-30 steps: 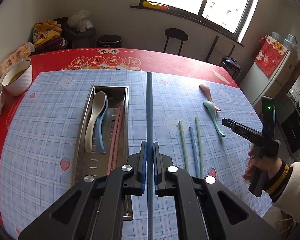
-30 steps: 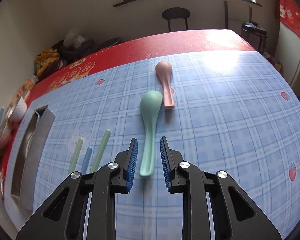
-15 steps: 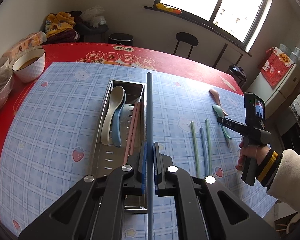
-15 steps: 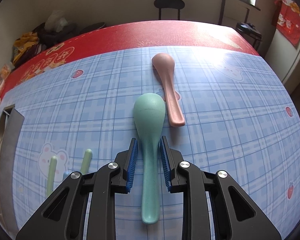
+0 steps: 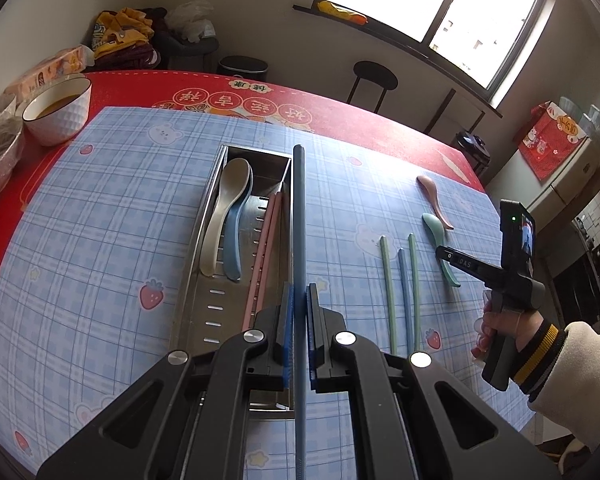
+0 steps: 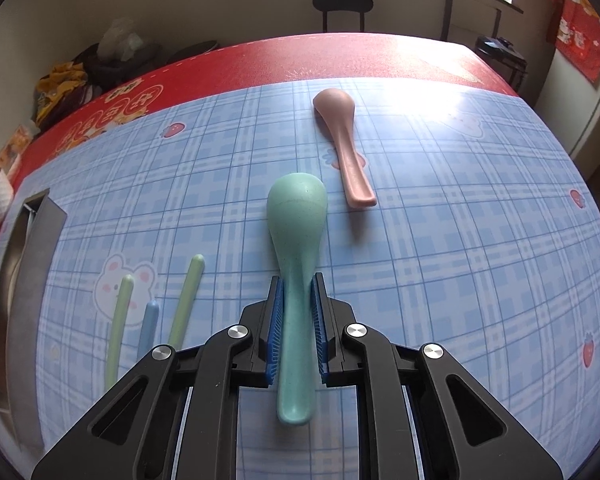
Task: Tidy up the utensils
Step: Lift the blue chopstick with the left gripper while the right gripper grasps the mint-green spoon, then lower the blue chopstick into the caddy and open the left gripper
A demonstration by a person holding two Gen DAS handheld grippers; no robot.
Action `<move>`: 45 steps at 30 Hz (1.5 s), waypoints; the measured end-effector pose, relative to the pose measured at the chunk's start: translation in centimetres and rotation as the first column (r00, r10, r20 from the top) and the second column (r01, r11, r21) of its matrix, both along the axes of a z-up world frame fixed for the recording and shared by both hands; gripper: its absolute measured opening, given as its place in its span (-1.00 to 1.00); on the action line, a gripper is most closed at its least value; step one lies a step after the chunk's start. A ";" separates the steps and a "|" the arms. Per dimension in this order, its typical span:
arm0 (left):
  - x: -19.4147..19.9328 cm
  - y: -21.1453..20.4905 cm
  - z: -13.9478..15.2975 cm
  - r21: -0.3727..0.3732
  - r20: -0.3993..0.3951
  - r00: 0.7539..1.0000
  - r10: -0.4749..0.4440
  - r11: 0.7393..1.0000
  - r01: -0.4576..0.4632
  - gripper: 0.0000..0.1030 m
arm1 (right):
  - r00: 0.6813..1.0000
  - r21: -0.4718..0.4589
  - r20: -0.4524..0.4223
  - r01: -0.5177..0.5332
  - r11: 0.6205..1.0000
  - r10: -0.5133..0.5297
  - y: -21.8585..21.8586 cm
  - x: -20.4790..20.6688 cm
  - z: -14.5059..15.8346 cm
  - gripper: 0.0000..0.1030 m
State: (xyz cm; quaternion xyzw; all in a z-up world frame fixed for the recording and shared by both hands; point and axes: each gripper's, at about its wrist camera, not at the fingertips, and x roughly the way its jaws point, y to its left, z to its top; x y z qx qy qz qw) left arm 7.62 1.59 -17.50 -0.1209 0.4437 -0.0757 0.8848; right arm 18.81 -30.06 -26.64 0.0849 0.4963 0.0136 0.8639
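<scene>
Left gripper [image 5: 299, 312]: ribbed blue pads clamped on a long blue chopstick [image 5: 299, 216], pointing to 12 over the right edge of the steel tray [image 5: 216, 176]. Tray holds a cream spoon [image 5: 224, 204], blue spoon [image 5: 236, 236] and pink chopsticks [image 5: 266, 252].

Right gripper [image 6: 297, 320]: jaws closing, pads at the matte green spoon [image 6: 296, 240], which lies between them on the checked cloth [image 6: 460, 260]. Pink spoon [image 6: 344, 148] at 1; three chopsticks [image 6: 186, 300] at 9.
</scene>
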 end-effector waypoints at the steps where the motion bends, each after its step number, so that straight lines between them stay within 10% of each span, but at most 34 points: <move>1: 0.0 0.1 0.0 0.000 0.001 1.000 0.000 1.000 0.000 -0.89 | 1.000 0.024 0.012 0.003 1.000 -0.003 0.0 -0.6 0.3 -0.72; 17: 0.8 1.6 -0.6 -0.028 -0.046 0.999 0.015 0.999 -0.016 -0.89 | 0.996 0.310 0.088 0.002 0.951 -0.031 2.9 -7.0 4.7 -0.72; 45: 9.6 0.8 -7.2 0.069 -0.213 0.970 -0.113 0.989 0.130 -0.89 | 0.980 0.274 0.075 0.158 0.949 -0.185 -1.3 -12.2 5.2 -0.72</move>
